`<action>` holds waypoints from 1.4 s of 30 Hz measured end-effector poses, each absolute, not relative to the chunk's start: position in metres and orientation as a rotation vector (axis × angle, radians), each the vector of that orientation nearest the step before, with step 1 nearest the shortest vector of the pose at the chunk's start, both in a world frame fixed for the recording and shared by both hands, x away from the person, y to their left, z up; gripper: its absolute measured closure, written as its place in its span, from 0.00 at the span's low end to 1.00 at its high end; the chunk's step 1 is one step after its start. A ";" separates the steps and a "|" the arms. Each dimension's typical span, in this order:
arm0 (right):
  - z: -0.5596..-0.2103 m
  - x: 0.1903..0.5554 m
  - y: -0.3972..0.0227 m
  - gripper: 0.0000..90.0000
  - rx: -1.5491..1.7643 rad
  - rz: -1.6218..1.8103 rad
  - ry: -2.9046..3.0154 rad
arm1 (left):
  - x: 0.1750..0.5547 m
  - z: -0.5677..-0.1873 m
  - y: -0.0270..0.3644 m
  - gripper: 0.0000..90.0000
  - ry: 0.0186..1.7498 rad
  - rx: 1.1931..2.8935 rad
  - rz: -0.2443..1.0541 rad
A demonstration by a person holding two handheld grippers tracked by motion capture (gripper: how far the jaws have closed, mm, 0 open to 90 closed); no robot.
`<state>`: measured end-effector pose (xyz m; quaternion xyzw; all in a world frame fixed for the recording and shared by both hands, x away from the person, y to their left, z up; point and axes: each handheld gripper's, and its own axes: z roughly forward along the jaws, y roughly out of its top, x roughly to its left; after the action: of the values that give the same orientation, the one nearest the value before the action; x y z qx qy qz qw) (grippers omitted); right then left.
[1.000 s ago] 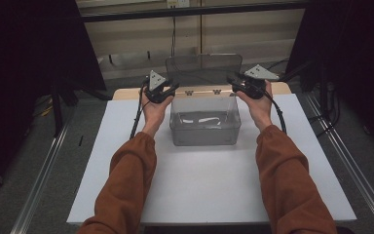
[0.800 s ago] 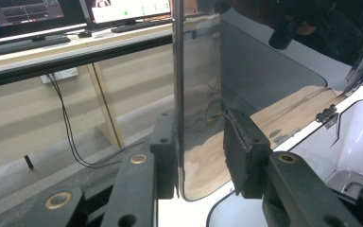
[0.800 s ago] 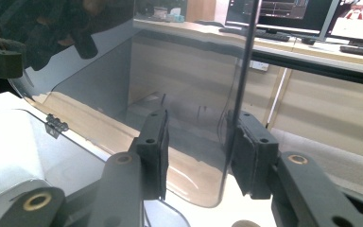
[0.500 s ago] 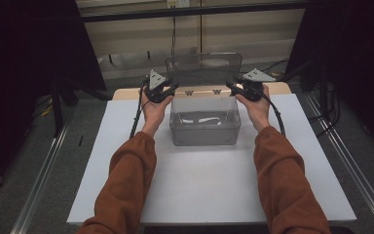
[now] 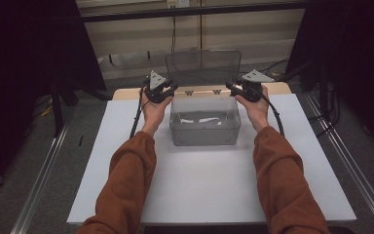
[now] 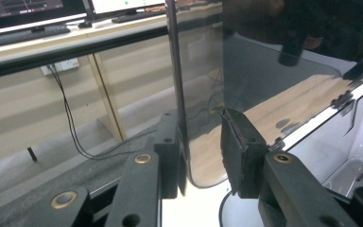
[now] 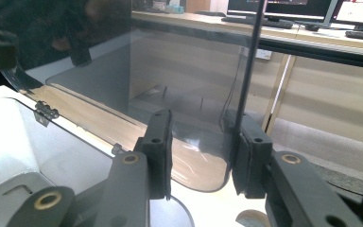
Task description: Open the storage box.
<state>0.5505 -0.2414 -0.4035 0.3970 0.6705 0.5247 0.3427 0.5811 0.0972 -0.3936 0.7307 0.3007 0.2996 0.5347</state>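
Note:
A clear plastic box (image 5: pixel 204 134) stands on the white table top (image 5: pixel 195 190), with small white pieces (image 5: pixel 199 119) on its floor. Its smoky hinged lid (image 5: pixel 203 68) stands upright at the back. My left gripper (image 5: pixel 169 88) is at the lid's left edge and my right gripper (image 5: pixel 233 87) at its right edge. In the left gripper view the lid (image 6: pixel 274 80) runs between the open jaws of the left gripper (image 6: pixel 201 123), against one pad only. In the right gripper view the lid (image 7: pixel 184 71) sits between the open jaws of the right gripper (image 7: pixel 202 120), which have just been closing a little.
Two small hinges (image 5: pixel 189 92) join lid and box at the back rim. A wooden strip (image 5: pixel 277 88) runs along the table's far edge. Metal rails (image 5: pixel 341 156) flank the table. A desk with monitors (image 7: pixel 283 9) stands beyond.
My right gripper has edged slightly inward toward the lid's right edge. The left gripper, the box and the lid stand as before.

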 end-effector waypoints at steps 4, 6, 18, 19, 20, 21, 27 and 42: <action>-0.404 0.552 -0.242 0.70 1.035 1.376 1.739 | 0.583 -0.397 0.097 0.77 0.730 1.741 0.705; -0.404 0.553 -0.242 0.70 1.042 1.375 1.738 | 0.584 -0.398 0.096 0.77 0.734 1.728 0.701; -0.403 0.557 -0.242 0.70 1.045 1.361 1.750 | 0.588 -0.401 0.097 0.76 0.749 1.747 0.674; -0.402 0.558 -0.242 0.69 1.054 1.363 1.748 | 0.589 -0.401 0.096 0.76 0.758 1.751 0.672; -0.402 0.558 -0.242 0.69 1.054 1.363 1.748 | 0.589 -0.402 0.096 0.76 0.764 1.760 0.669; -0.402 0.559 -0.242 0.69 1.064 1.375 1.748 | 0.589 -0.403 0.095 0.75 0.767 1.763 0.671; -0.402 0.560 -0.242 0.69 1.069 1.372 1.749 | 0.592 -0.401 0.096 0.75 0.782 1.774 0.639; -0.400 0.564 -0.241 0.68 1.083 1.348 1.775 | 0.595 -0.400 0.096 0.74 0.791 1.783 0.612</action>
<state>0.5641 -0.2412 -0.3998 0.4133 0.6773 0.5142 0.3258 0.5952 0.0955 -0.4000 0.7441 0.3302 0.2556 0.5215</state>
